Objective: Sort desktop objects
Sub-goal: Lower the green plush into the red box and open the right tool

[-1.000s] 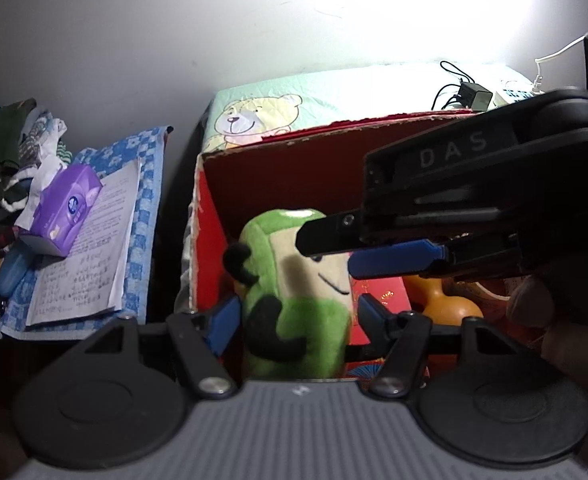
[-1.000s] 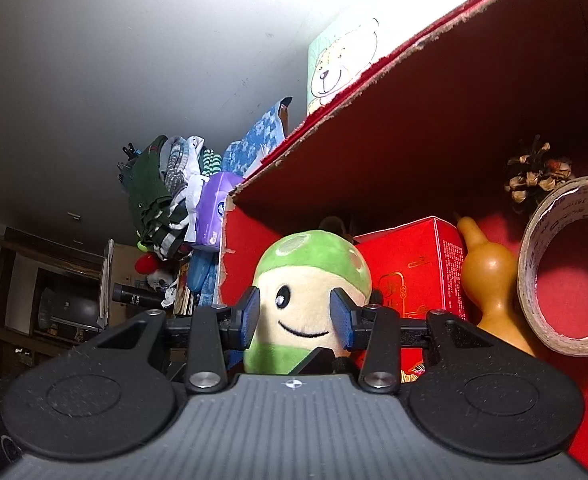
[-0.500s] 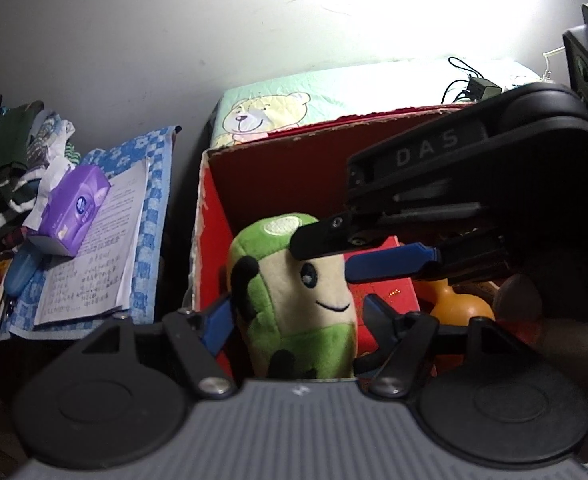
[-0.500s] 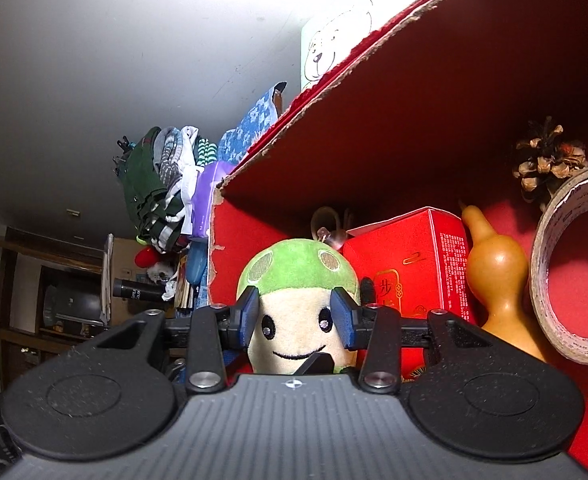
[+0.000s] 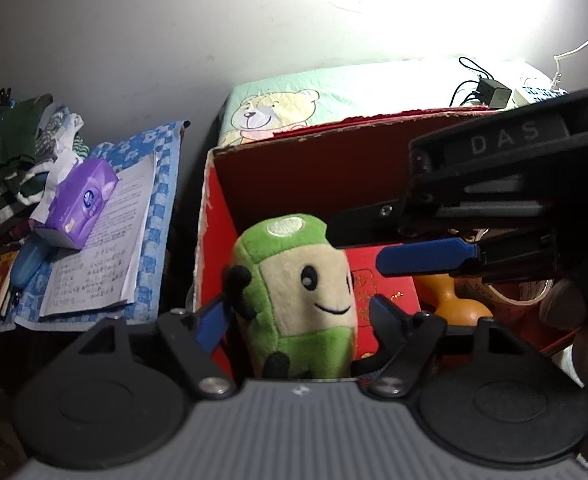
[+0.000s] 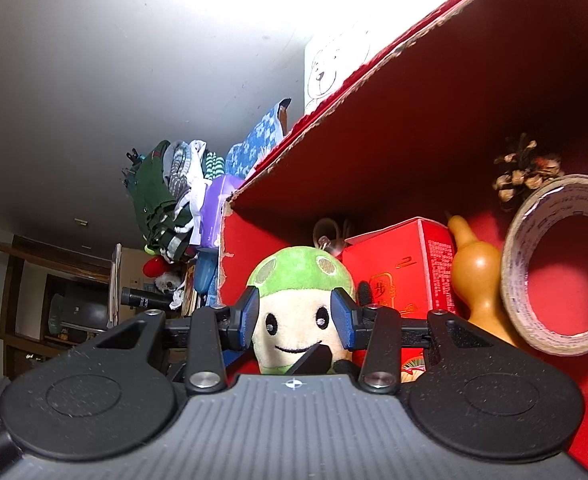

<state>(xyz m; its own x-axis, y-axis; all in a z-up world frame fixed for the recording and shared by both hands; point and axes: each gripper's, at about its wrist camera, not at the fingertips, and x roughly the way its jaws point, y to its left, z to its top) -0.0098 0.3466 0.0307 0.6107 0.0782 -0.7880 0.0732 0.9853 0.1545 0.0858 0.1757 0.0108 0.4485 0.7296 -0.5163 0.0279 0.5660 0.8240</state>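
The gourd [image 5: 450,300] and tape roll [image 5: 506,294] sit mostly hidden behind the right gripper [image 5: 374,246].

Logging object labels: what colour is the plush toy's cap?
Green, with pale round patches on the plush toy's cap; the right wrist view shows it best.

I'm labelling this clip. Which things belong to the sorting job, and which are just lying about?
Job: green plush toy between the right tongs; red cardboard box; small red carton, gourd, tape roll, pinecone inside.
Lying about: purple tissue pack, notebook, clothes pile.
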